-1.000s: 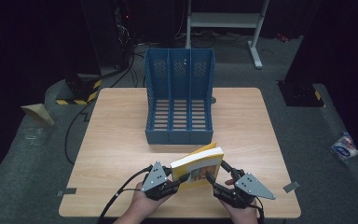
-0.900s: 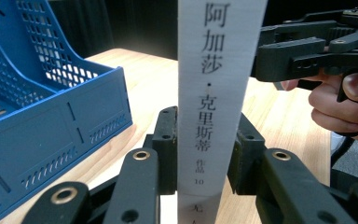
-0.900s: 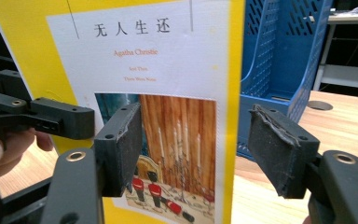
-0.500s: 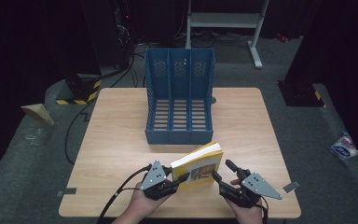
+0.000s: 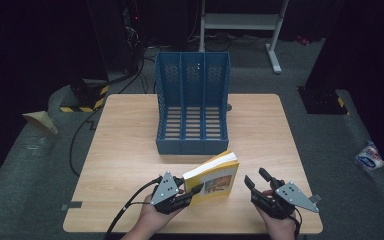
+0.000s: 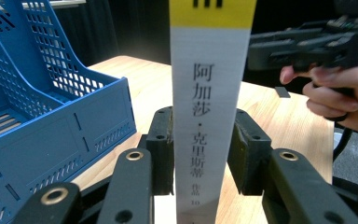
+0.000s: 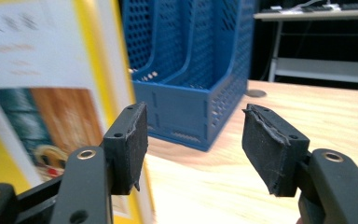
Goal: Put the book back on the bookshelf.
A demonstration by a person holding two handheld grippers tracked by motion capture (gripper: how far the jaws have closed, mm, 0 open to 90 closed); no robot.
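Book: in the high view it stands tilted on the near part of the wooden table, just in front of the blue file rack, spine end toward my left gripper, which clamps it there. My right gripper sits apart from the book, off its right edge, jaws spread with nothing in them; they have just been closing a little. Left gripper view: the white spine of the book, yellow band at top, stands upright between my two pads, both pressing on it; the rack lies to the left, my other hand and its gripper at upper right. Right gripper view: my right gripper has a wide gap, only table showing through it; the book's cover stands just beyond the left jaw, whether touching I cannot tell; the rack is ahead.
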